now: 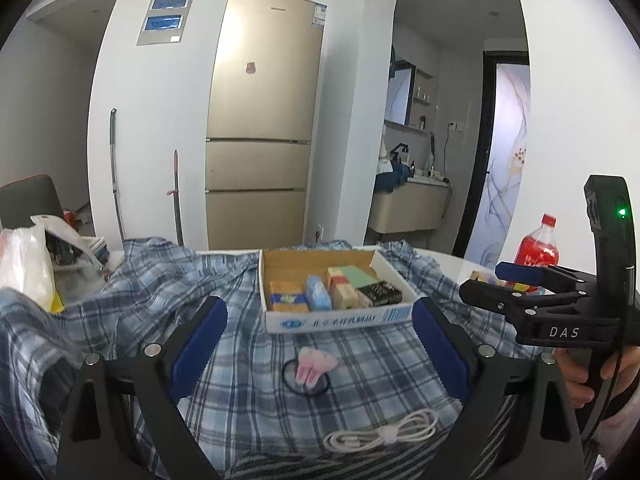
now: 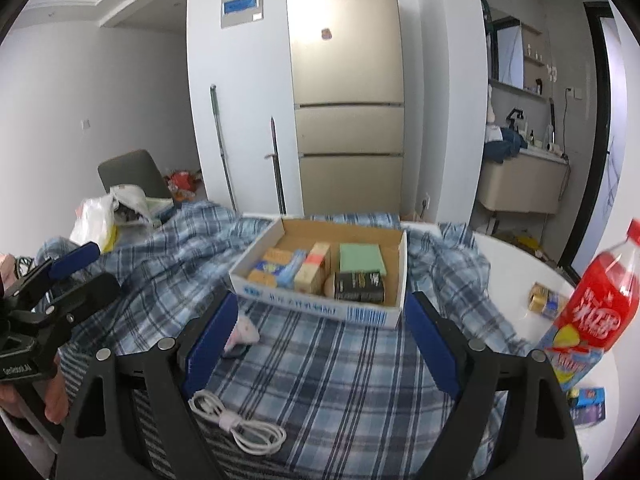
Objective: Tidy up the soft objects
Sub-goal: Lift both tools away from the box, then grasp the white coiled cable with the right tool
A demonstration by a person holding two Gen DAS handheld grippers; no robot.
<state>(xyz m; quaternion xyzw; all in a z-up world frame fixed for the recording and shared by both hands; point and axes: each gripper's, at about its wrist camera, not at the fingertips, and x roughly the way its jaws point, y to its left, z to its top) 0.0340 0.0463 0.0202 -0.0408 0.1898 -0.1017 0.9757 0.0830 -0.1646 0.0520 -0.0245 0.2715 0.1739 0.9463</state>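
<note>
A shallow cardboard box (image 1: 320, 322) (image 2: 320, 310) holding several sponges and small packs sits on a blue plaid cloth (image 1: 248, 400) (image 2: 340, 380). A pink plush hair tie with a black band (image 1: 314, 366) lies just in front of the box; it shows partly behind my right gripper's left finger in the right wrist view (image 2: 242, 334). A coiled white cable (image 1: 380, 432) (image 2: 240, 426) lies nearer. My left gripper (image 1: 320, 344) is open and empty above the hair tie. My right gripper (image 2: 320, 344) is open and empty, and shows at the right of the left wrist view (image 1: 484, 282).
A red soda bottle (image 2: 596, 312) (image 1: 538, 250) stands on the white table at the right with small packs (image 2: 546, 300) near it. A white plastic bag (image 1: 28, 264) (image 2: 100, 220) lies at the left. A fridge (image 1: 260, 120) stands behind.
</note>
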